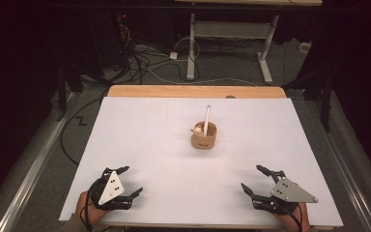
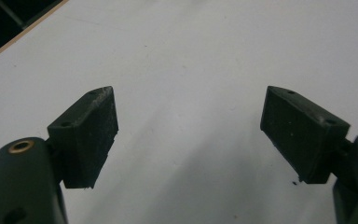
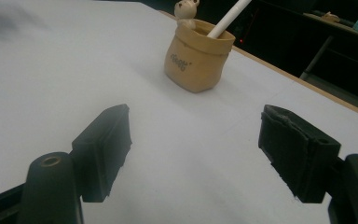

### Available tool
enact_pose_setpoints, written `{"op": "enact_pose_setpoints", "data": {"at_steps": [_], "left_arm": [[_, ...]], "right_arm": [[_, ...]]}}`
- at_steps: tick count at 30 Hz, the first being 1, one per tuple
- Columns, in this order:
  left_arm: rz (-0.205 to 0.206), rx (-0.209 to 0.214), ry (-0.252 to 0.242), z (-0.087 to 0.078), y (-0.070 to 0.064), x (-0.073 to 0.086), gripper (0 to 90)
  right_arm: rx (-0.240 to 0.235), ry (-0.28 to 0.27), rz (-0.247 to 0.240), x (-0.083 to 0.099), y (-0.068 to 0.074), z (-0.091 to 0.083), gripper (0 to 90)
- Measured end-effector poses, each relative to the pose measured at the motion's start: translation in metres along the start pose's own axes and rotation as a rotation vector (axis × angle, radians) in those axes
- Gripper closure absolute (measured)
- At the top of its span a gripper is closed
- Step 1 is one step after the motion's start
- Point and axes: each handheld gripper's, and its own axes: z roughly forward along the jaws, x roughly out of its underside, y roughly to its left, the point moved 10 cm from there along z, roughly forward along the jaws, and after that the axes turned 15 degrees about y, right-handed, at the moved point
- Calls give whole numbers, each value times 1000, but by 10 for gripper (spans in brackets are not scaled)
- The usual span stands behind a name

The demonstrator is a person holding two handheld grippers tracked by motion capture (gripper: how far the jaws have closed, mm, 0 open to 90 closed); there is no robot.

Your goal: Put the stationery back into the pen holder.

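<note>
Both tongs, left [image 1: 124, 182] and right [image 1: 256, 181], rest wide open on the table [image 1: 145, 145], clear of the pen holder [image 1: 204, 136], ready to approach.

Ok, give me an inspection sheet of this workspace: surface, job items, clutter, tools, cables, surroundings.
Surface: white sheet over a wooden table, flat and bare near the person.
Job's things: tan holder upright right of centre, small figure at its rim; white pen standing in it, leaning.
Clutter: nothing seen on the sheet.
Grippers: left tool and right tool at the near edge, jaws wide apart, holding nothing.
Cables: a black lead trails on the floor left of the table; tangled wires beyond it.
Surroundings: dark room, white desk frame behind.
</note>
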Motion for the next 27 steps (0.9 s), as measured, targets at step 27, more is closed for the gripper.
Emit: {"op": "enact_pose_setpoints", "data": {"at_steps": [27], "left_arm": [[-5, 3, 7, 2, 1, 0, 183]], "right_arm": [[-2, -1, 5, 1, -2, 1, 254]]}}
